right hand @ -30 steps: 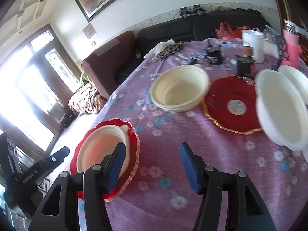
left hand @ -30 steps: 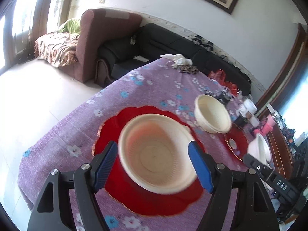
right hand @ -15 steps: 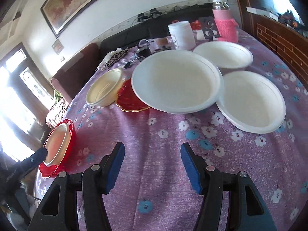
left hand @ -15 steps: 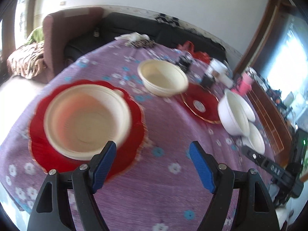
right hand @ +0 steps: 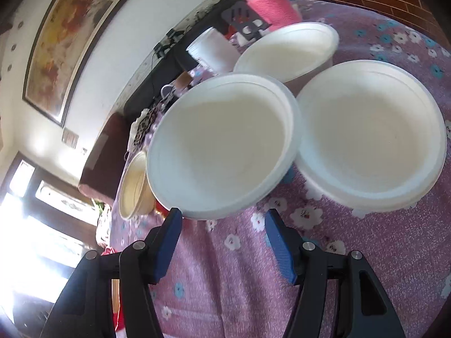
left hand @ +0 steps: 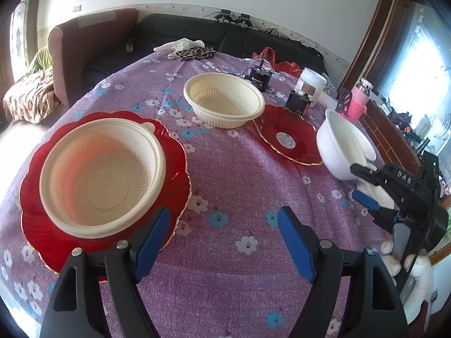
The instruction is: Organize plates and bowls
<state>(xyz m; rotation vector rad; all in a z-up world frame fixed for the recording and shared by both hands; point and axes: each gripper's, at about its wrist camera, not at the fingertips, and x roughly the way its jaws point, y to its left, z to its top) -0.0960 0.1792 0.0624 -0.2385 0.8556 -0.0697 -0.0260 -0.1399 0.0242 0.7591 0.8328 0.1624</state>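
So we've got both tongs spread and empty right now. Our left gripper [left hand: 224, 239] hangs over bare tablecloth [left hand: 239, 174], with the cream bowl [left hand: 103, 176] sitting on the big red plate [left hand: 176, 174] just to its left. A second cream bowl [left hand: 224, 104] sits farther back, touching the small red plate [left hand: 289, 138] on its right.

Our right gripper [right hand: 222, 239] is lined up on the near rim of the white bowl [right hand: 222, 143], rim not between the pads yet. Two more white bowls crowd it: one [right hand: 369, 135] right beside it on the right, another [right hand: 287, 48] behind.

What could go wrong: those white bowls look light and thin, so pinching the rim hard could probably crush it, and a shallow bite might let it slip out on the lift. They're also packed so close that pushing in could nudge the neighbours, maybe toward the pink bottle [right hand: 265, 2] at the far edge.
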